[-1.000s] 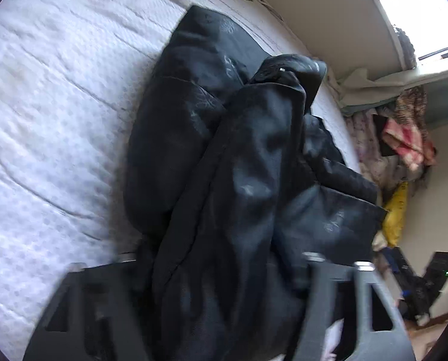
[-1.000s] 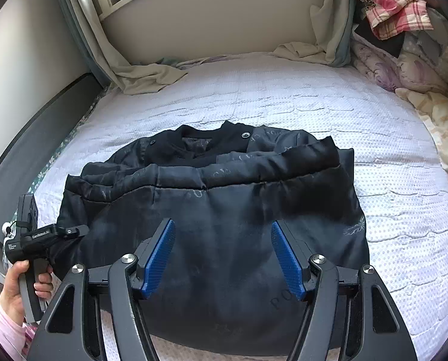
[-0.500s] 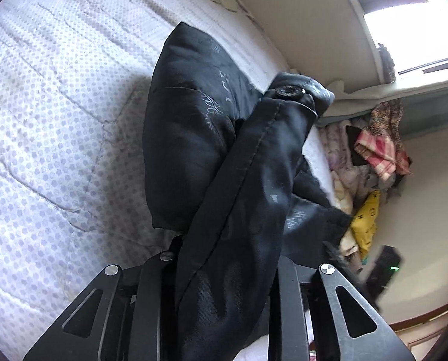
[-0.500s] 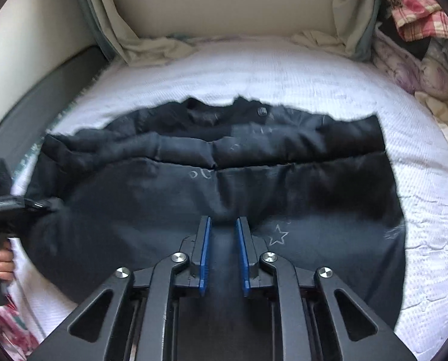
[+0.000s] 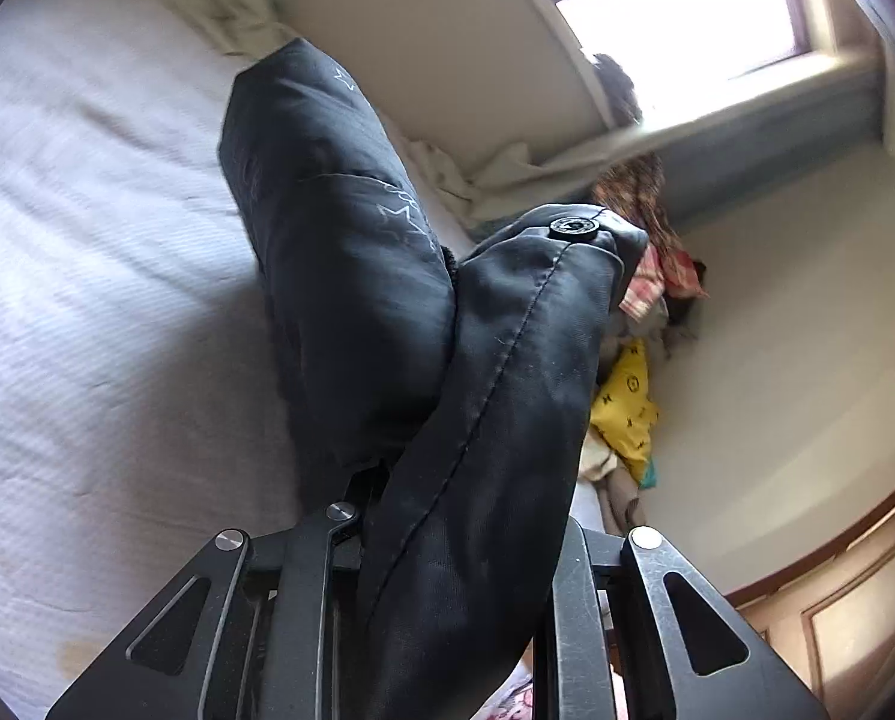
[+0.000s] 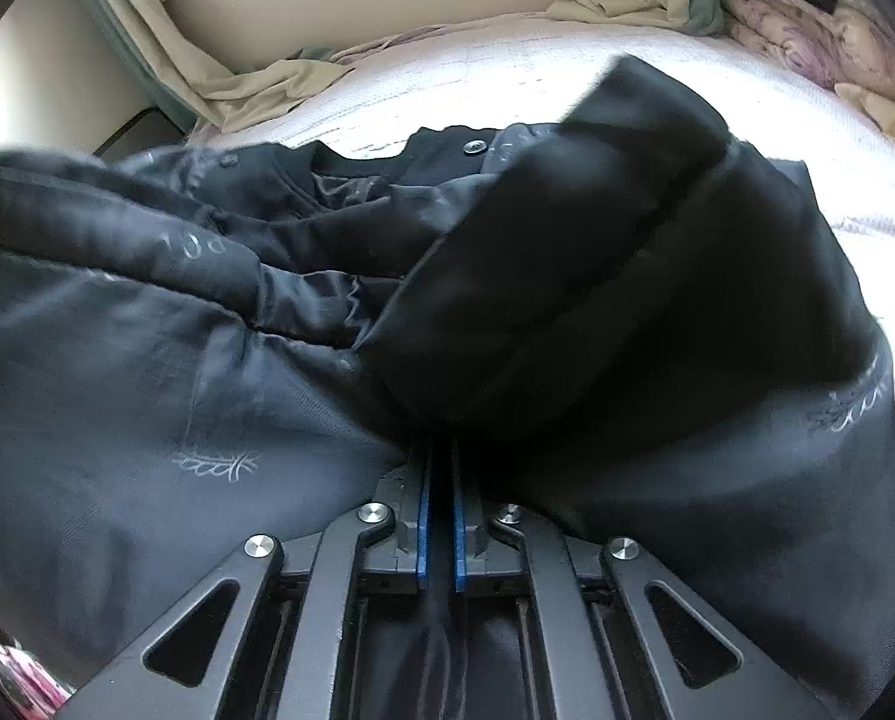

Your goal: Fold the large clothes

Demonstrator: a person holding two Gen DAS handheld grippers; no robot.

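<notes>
Now, left wrist view: my left tongs (image 5: 447, 546), jaws just closed, clamp the black jacket's (image 5: 339, 252) edge, risen off the bed (image 5: 99, 276). Right wrist view: my right tongs (image 6: 436, 480) have closed on its hem; folding can begin.

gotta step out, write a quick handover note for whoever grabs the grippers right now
Left gripper: shut on a thick edge of the black jacket, with that part raised off the bed; its jaws have just been closing.
Right gripper: shut on the jacket's near hem, fabric pinched between the blue pads.
Jacket: bunched mid-bed, collar and snap button on the far side.
Done: both grips taken.
Left: probably carry the held edges over toward the collar, lay them flat, then finish the remaining folds.
</notes>
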